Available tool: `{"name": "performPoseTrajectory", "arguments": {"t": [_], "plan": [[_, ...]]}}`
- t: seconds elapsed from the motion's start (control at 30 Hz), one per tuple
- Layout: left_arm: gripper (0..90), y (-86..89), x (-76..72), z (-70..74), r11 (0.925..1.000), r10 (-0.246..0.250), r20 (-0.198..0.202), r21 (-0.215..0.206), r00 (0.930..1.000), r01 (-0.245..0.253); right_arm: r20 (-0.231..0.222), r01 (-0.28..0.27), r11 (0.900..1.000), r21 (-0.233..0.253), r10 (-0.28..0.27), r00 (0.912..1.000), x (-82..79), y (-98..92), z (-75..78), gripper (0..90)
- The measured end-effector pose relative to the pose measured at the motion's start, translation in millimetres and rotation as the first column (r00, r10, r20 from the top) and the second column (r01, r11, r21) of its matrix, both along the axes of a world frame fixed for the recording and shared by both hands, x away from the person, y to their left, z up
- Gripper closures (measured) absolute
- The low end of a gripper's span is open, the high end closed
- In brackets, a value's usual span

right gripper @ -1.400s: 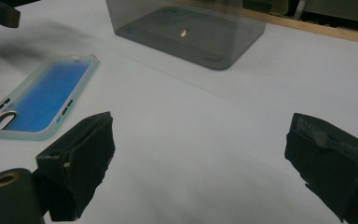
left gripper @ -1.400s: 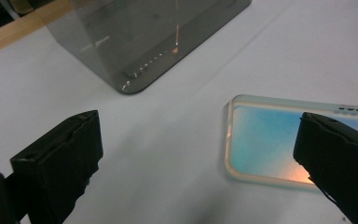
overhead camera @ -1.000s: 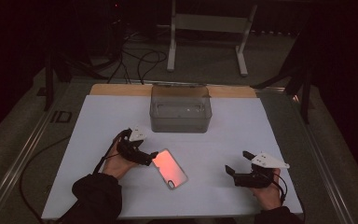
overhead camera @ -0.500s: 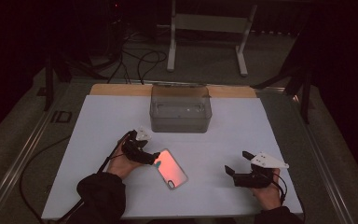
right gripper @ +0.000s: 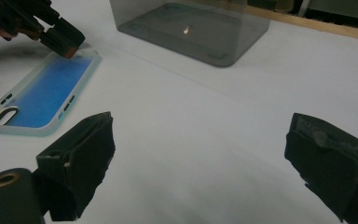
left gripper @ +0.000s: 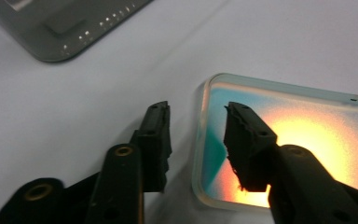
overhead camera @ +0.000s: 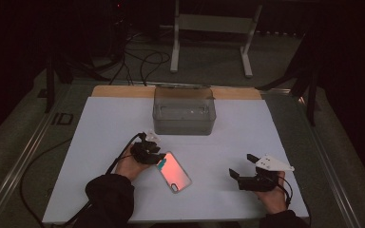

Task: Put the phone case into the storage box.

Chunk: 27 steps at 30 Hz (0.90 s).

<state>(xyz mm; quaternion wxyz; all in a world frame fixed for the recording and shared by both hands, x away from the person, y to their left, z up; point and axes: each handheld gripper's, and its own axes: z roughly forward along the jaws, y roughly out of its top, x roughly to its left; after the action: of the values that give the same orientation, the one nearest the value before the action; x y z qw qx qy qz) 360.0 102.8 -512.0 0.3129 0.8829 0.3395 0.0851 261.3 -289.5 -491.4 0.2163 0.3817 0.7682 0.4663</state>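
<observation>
Phone case (overhead camera: pixel 174 172): lay flat on the white table (overhead camera: pixel 100 123), slanted, between the two grippers and nearer the left one; glowed orange-pink from the high view, blue from the right gripper view (right gripper: pixel 46 88), with a clear rim and a camera cutout at the end farthest from the left gripper.
Left gripper (overhead camera: pixel 158 156): held in the person's left hand (overhead camera: pixel 129 165), tips at the case's upper end; jaws parted in the left gripper view (left gripper: pixel 196 123), one over the bare table, the other over the case's inner face, the near rim between them; not closed on it; contact with the rim could not be told.
Right gripper (overhead camera: pixel 240 172): held in the right hand (overhead camera: pixel 273 197) low at the table's right side, well apart from the case; jaws spread wide in its own view (right gripper: pixel 200 154), nothing between them but bare table.
Clear box (overhead camera: pixel 183 110): stood upright toward the far edge of the table, beyond the case, apart from both grippers.
Cable (overhead camera: pixel 119 156): trailed from the left gripper past the wrist toward the table's near left edge.
</observation>
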Motion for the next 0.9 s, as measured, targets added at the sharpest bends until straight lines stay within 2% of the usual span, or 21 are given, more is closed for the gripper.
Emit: {"name": "performPoseTrajectory", "arguments": {"t": [0.2, 0.23, 0.27, 0.43, 0.6, 0.83, 0.9], "plan": [[77.3, -2.3, 1.7, -0.1, 1.0000, -0.006, -0.027, -0.007, 0.9996, 0.005, -0.001, -0.001, 1.000, 0.000, 0.001, 1.0000, 0.2, -0.1, -0.3, 8.2], [77.3, -3.1, 2.5, 0.6, 1.0000, -0.010, -0.036, 0.000, 0.9993, 0.010, -0.002, -0.001, 1.000, 0.000, 0.001, 1.0000, 0.2, 0.0, -0.4, 8.2], [81.7, -3.4, 3.1, 0.7, 1.0000, -0.007, -0.043, -0.002, 0.9991, 0.007, -0.003, -0.001, 1.000, -0.002, 0.001, 1.0000, 0.2, 0.3, -0.4, 8.2], [85.4, -3.8, 5.3, 1.3, 1.0000, 0.006, -0.059, 0.002, 0.9983, -0.006, -0.002, -0.003, 1.000, -0.002, 0.003, 1.0000, 0.2, 0.2, -0.3, 8.2], [88.9, -6.0, 2.9, 2.3, 0.9994, -0.003, -0.026, 0.035, 0.9996, 0.004, -0.002, -0.002, 1.000, -0.001, 0.002, 1.0000, 0.1, 0.4, -0.2, 8.3], [89.3, -5.9, -0.1, 1.8, 0.9993, 0.027, 0.002, 0.026, 0.9996, -0.027, -0.005, -0.004, 1.000, 0.003, 0.004, 1.0000, 0.3, 0.5, -0.2, 8.2], [89.4, -4.1, 0.2, 2.6, 0.9992, 0.040, 0.007, 0.007, 0.9992, -0.040, -0.007, -0.003, 1.000, 0.004, 0.003, 1.0000, 0.4, 0.7, -0.3, 8.2]]}}
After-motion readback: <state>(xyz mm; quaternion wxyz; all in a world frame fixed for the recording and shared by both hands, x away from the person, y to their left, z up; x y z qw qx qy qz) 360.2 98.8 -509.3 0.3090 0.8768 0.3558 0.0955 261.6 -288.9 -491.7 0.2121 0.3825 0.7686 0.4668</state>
